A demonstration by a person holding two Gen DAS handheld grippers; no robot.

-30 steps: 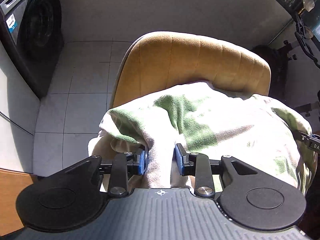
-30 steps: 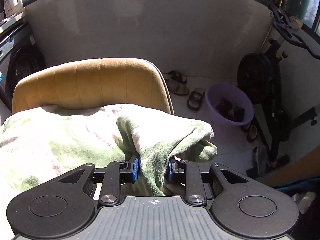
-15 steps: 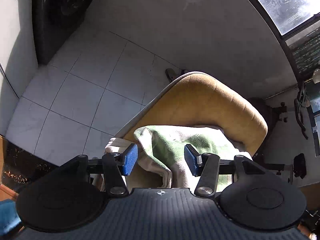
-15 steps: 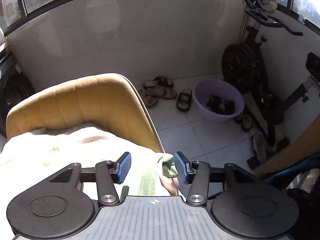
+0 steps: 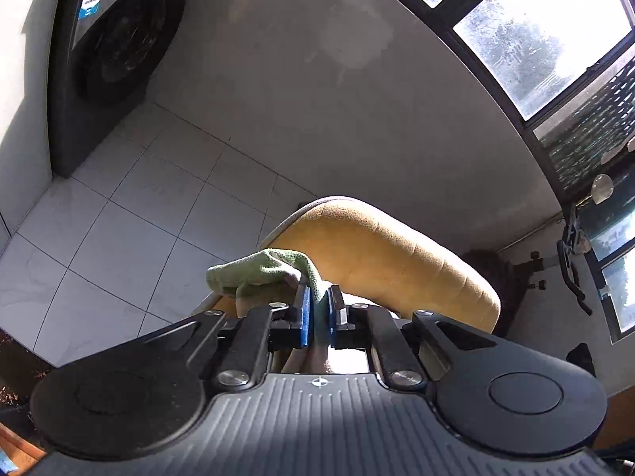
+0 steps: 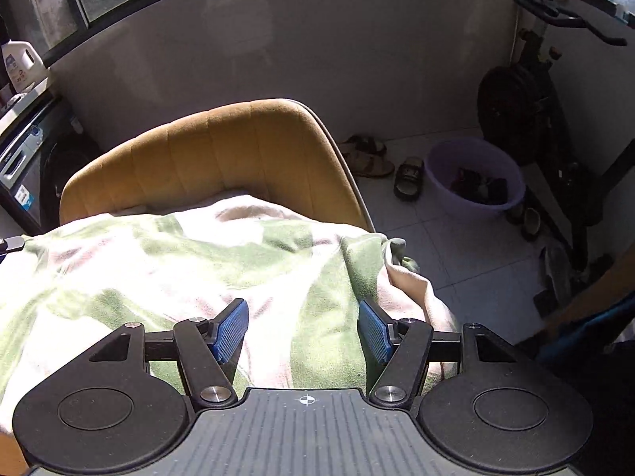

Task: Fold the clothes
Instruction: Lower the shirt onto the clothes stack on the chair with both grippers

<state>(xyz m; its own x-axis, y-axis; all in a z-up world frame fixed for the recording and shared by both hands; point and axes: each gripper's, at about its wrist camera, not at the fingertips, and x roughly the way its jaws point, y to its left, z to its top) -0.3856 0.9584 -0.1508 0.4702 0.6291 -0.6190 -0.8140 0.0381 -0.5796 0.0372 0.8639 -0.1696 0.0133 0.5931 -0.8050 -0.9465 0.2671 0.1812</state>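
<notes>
Basin: a purple basin stands on the tiled floor, well ahead and to the right of the right gripper; dark items lie in it, too small to tell what.
Washing machine: a dark front-loader far ahead and left of the left gripper; its drum contents cannot be told.
Left gripper: the left gripper points down toward the chair, jaws closing, blue pads pinching a fold of the green cloth.
Right gripper: the right gripper tilts steeply down over the cloth, jaws opening, pads apart with fabric below and between them but not pressed.
Cloth: green and cream, spread over the mustard chair seat; one corner is lifted beyond the left pads.
Sandals: sandals lie beyond the chair, right of it.
</notes>
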